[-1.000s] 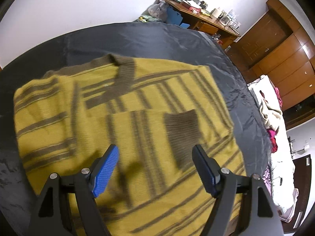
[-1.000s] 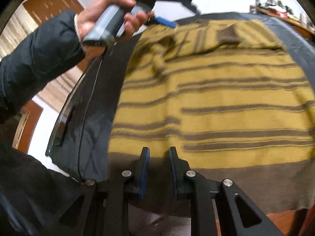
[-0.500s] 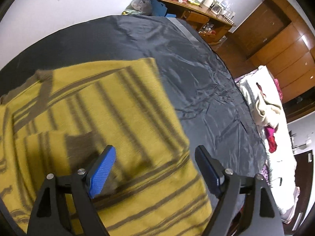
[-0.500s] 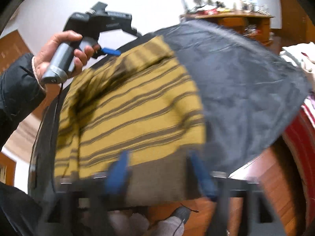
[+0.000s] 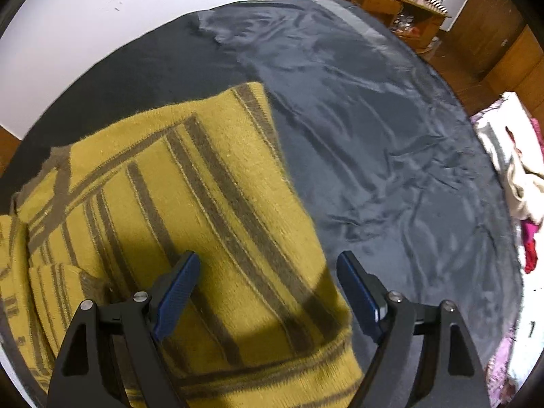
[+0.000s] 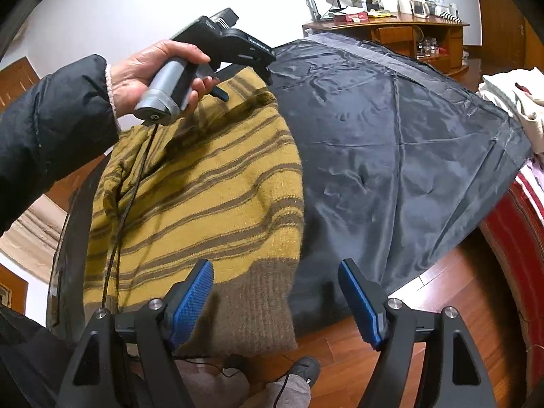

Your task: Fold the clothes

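Both grippers hang wide open above a folded sweater (image 6: 210, 204), neither holding nor touching anything. The right gripper (image 6: 275, 301), whose jaws have just been opening, shows its blue ribbed pads (image 6: 190, 301) spread over the sweater's brown ribbed hem, with the knit's edge between them but no pad pressing on it. The left gripper (image 5: 265, 295), its jaws likewise just widened a little, straddles the sweater's right-hand edge, one dark-blue pad (image 5: 176, 292) over mustard wool and the other over bare cloth.

The sweater is a fuzzy mustard-yellow knit crossed by brown stripes, lying folded on the left part of a dark, glossy, wrinkled sheet (image 6: 391, 156) spread over the table. A hand (image 6: 146, 71) in a black puffy sleeve (image 6: 51, 125) grips the left gripper's grey cylindrical handle, its thin black cable trailing down across the wool. A cluttered wooden desk (image 6: 387, 30) stands against the white wall behind.
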`<state>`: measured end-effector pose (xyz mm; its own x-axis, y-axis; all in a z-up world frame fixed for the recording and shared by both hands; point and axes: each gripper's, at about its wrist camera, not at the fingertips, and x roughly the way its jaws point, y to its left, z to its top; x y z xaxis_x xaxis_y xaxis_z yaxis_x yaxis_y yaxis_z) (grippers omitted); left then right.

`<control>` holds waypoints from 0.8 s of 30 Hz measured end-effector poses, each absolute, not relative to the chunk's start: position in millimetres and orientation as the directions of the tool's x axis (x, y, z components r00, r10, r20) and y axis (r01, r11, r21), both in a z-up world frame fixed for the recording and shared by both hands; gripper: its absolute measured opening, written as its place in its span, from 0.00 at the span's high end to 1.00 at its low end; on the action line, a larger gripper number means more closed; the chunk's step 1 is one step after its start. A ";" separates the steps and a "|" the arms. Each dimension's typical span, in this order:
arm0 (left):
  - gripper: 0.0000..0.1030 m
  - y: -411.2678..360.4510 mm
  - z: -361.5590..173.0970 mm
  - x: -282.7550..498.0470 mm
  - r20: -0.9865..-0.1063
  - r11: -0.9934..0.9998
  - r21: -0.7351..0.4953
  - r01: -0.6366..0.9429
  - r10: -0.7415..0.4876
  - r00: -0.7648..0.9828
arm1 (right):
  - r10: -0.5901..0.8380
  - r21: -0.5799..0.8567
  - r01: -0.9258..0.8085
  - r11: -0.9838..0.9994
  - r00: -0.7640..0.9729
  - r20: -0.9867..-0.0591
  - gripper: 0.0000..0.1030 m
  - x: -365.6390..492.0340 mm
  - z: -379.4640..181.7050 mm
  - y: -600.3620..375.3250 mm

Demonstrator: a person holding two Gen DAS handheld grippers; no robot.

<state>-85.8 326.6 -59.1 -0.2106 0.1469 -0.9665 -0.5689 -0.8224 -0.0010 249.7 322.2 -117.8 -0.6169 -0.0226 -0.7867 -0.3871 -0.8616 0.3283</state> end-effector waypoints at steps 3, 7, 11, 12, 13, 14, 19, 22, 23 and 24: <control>0.17 331.4 -65.1 -84.9 -0.966 -0.832 0.048 -0.553 0.102 -0.237 | -0.022 0.330 -0.386 -0.861 -0.620 -0.784 0.25 249.1 -117.9 326.1; 0.14 337.0 -71.3 -84.4 -0.961 -0.835 0.106 -0.540 0.053 -0.271 | -0.018 0.319 -0.378 -0.869 -0.621 -0.784 0.25 246.7 -117.4 328.4; 0.02 332.7 -75.8 -93.6 -0.967 -0.864 0.099 -0.493 0.035 -0.254 | -0.004 0.292 -0.367 -0.883 -0.616 -0.788 0.25 243.2 -116.7 327.1; 0.00 331.6 -76.9 -95.9 -0.968 -0.871 0.097 -0.481 0.030 -0.250 | -0.006 0.293 -0.366 -0.883 -0.616 -0.788 0.25 243.2 -116.3 327.1; 0.00 330.6 -78.0 -98.2 -0.969 -0.878 0.095 -0.469 0.026 -0.245 | -0.007 0.294 -0.366 -0.883 -0.617 -0.787 0.25 243.0 -116.1 327.4; 0.00 330.5 -78.2 -99.1 -0.969 -0.877 0.095 -0.471 0.027 -0.245 | -0.006 0.294 -0.368 -0.882 -0.616 -0.788 0.25 242.5 -116.4 328.0; 0.00 329.7 -78.8 -103.0 -0.970 -0.872 0.089 -0.482 0.034 -0.241 | 0.009 0.303 -0.398 -0.866 -0.617 -0.787 0.25 241.2 -116.6 336.3; 0.00 327.5 -79.5 -104.8 -0.972 -0.870 0.076 -0.486 0.044 -0.231 | -0.013 0.347 -0.409 -0.844 -0.631 -0.775 0.25 239.4 -116.9 345.7; 0.01 326.5 -79.4 -104.9 -0.972 -0.869 0.071 -0.490 0.050 -0.229 | -0.024 0.365 -0.412 -0.835 -0.635 -0.772 0.25 237.9 -117.9 349.0; 0.01 326.1 -79.1 -104.8 -0.972 -0.867 0.071 -0.493 0.052 -0.231 | -0.036 0.382 -0.416 -0.826 -0.635 -0.771 0.25 235.8 -119.8 352.0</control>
<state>-104.8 326.1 -79.1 -0.2307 0.0519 -0.9717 -0.4928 -0.8673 0.0707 235.8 352.0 -119.8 -0.6354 -0.0365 -0.7713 -0.4157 -0.8256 0.3815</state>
